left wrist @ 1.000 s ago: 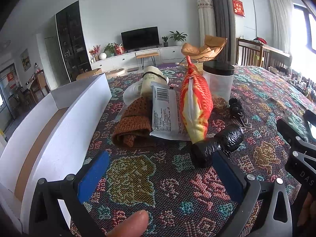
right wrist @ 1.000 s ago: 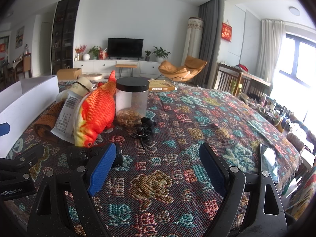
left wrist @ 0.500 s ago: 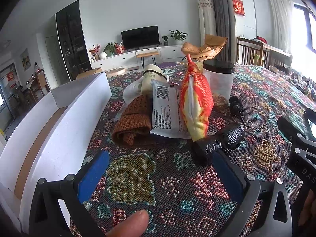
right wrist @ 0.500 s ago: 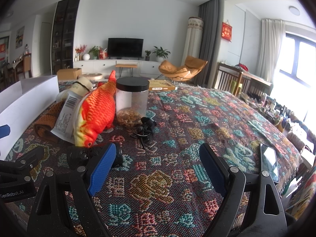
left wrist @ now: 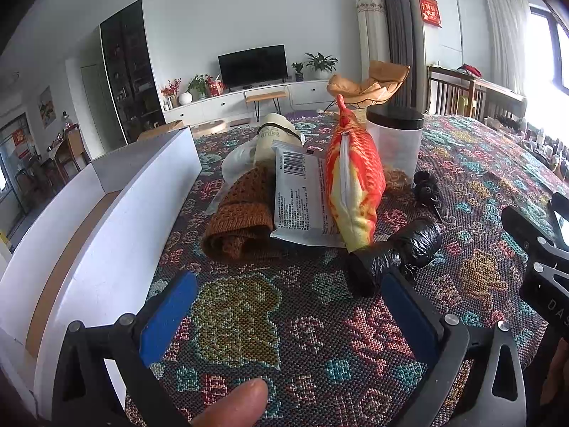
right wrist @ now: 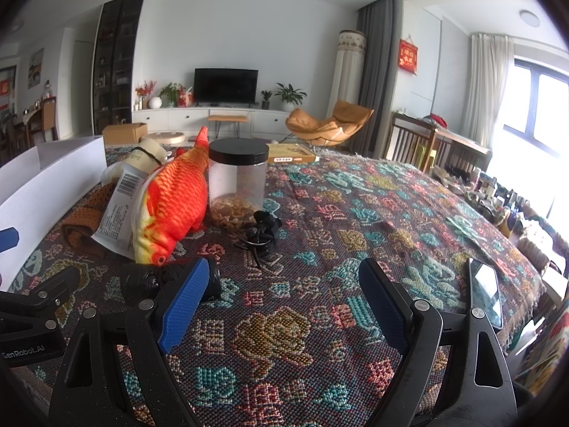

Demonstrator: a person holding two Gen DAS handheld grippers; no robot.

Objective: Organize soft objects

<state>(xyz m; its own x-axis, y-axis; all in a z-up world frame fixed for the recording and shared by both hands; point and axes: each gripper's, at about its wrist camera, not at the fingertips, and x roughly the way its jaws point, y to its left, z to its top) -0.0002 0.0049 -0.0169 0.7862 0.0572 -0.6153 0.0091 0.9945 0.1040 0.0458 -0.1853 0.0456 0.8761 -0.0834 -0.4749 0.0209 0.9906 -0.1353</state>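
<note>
From the left wrist camera, the left gripper point(left wrist: 288, 306) hangs low over the patterned woven tablecloth point(left wrist: 242, 320), its blue-padded jaws spread wide and holding nothing. Beyond it lie a rolled brown knitted cloth point(left wrist: 238, 220), a white printed plastic packet point(left wrist: 302, 195) leaning on it, an orange-red plush fish point(left wrist: 354, 185) (zip side showing) and a crumpled black plastic bag point(left wrist: 398, 252) just ahead of the right-hand pad. A long white cardboard box point(left wrist: 106, 235) stands at the left.

From the right wrist camera, the right gripper point(right wrist: 281, 302) is likewise wide open and empty above the cloth. The plush fish point(right wrist: 170, 203) rests against a clear plastic jar with a black lid point(right wrist: 237, 185); the black bag point(right wrist: 149, 281) sits beside the left-hand pad.
</note>
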